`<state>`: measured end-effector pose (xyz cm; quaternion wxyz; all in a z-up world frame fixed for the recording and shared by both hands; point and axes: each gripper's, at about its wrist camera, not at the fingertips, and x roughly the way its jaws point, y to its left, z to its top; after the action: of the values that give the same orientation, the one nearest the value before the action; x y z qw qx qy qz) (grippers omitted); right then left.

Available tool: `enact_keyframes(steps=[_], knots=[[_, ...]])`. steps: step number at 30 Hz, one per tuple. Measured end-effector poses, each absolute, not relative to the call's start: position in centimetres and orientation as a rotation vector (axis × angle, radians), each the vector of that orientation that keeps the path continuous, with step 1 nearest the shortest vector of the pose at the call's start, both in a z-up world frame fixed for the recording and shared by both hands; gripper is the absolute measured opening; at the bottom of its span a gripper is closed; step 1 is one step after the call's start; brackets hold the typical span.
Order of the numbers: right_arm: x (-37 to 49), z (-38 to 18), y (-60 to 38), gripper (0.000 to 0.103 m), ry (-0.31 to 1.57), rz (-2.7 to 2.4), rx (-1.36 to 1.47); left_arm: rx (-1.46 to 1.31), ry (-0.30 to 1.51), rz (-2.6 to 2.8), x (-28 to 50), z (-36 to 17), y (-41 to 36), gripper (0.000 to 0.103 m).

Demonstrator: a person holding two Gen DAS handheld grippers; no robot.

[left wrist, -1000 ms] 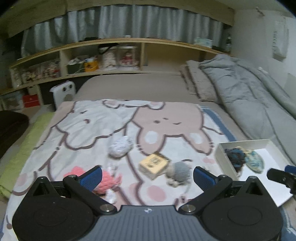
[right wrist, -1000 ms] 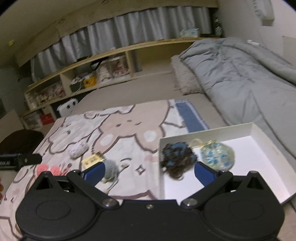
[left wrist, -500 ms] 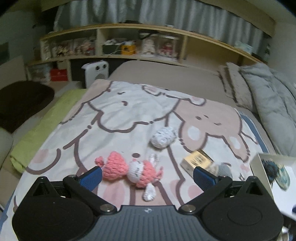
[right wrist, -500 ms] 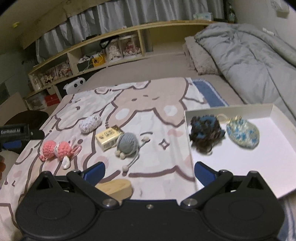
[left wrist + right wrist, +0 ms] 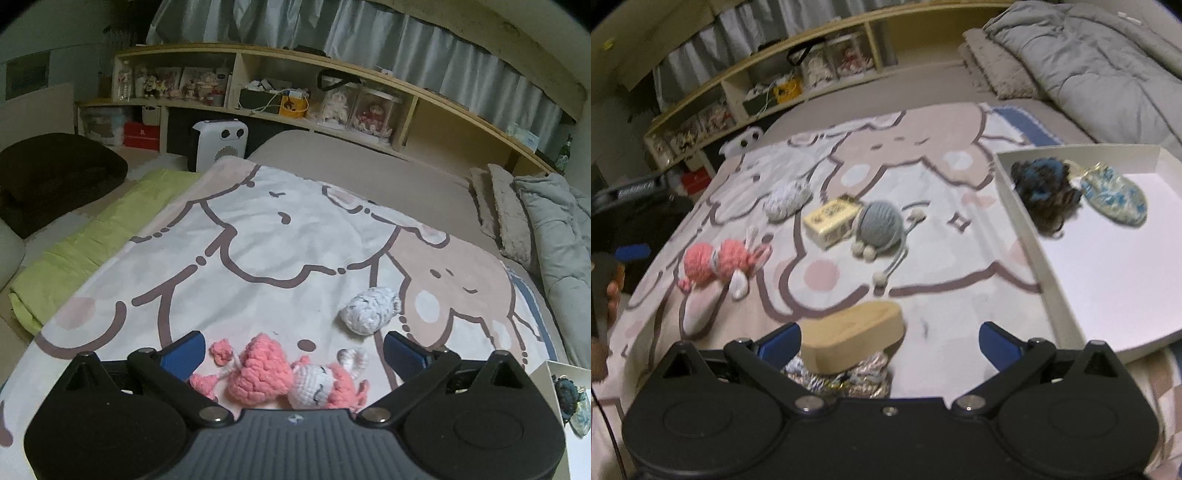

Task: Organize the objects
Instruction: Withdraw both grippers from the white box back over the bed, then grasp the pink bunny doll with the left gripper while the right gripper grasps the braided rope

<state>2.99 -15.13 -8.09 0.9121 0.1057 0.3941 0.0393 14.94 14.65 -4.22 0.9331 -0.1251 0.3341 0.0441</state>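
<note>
A pink crochet bunny toy [image 5: 280,376] lies on the cartoon blanket [image 5: 258,251] between the fingers of my open left gripper [image 5: 291,354]; the fingers stand apart from it. It also shows in the right wrist view [image 5: 720,262]. A white knitted ball [image 5: 369,310] lies beyond it. My right gripper [image 5: 890,339] is open, with a tan wooden block [image 5: 853,332] and a foil item [image 5: 838,376] close between its fingers. A grey crochet toy [image 5: 879,225] and a yellow patterned box [image 5: 831,218] lie mid-blanket. A white tray [image 5: 1108,266] at the right holds a dark blue pom-pom [image 5: 1045,184] and a blue floral pouch [image 5: 1115,195].
A grey duvet [image 5: 1089,66] and pillows lie at the back right of the bed. A wooden shelf [image 5: 332,110] with dolls and boxes runs behind. A white heater [image 5: 219,144], a green mat [image 5: 96,236] and a dark cushion [image 5: 55,173] are at the left.
My left gripper has swung left and come down over the pink bunny, which now lies between its fingers. My right gripper has pulled back from the tray toward the wooden block.
</note>
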Motion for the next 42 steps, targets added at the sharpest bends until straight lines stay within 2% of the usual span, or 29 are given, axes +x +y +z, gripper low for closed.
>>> enact_keyframes(steps=[3, 5, 8, 14, 19, 23, 35, 36, 39, 42], knots=[[3.2, -8.7, -14.7, 0.103, 0.823, 0.089, 0.21, -0.294, 0.696, 0.094, 16.1, -5.1, 15.7, 0.092], [3.4, -9.1, -14.7, 0.103, 0.83, 0.097, 0.212, -0.338, 0.722, 0.091, 16.8, -5.9, 16.5, 0.077], [3.6, -9.4, -14.7, 0.103, 0.839, 0.1, 0.218, -0.38, 0.783, 0.084, 17.3, -7.2, 17.2, 0.062], [4.2, -10.3, -14.8, 0.103, 0.9, 0.112, 0.269, -0.375, 0.833, 0.071, 17.7, -8.5, 17.4, 0.057], [4.0, -10.8, -13.8, 0.103, 0.917, 0.146, 0.258, -0.289, 0.88, 0.061, 17.8, -8.4, 16.1, 0.034], [4.3, -11.4, -12.6, 0.103, 0.955, 0.179, 0.236, -0.307, 0.911, 0.049, 17.1, -7.8, 15.5, 0.023], [5.1, -12.4, -11.0, 0.103, 0.962, 0.155, 0.278, -0.455, 0.945, 0.004, 13.6, -7.1, 13.3, 0.015], [5.1, -12.5, -11.2, 0.102, 0.958, 0.164, 0.284, -0.457, 0.949, -0.002, 13.4, -7.0, 13.1, 0.015], [5.2, -12.2, -11.6, 0.09, 0.966, 0.199, 0.291, -0.47, 0.951, -0.012, 12.5, -6.7, 12.8, 0.014], [5.1, -11.7, -11.8, 0.084, 0.981, 0.236, 0.284, -0.479, 0.952, -0.031, 11.5, -6.5, 12.4, 0.012]])
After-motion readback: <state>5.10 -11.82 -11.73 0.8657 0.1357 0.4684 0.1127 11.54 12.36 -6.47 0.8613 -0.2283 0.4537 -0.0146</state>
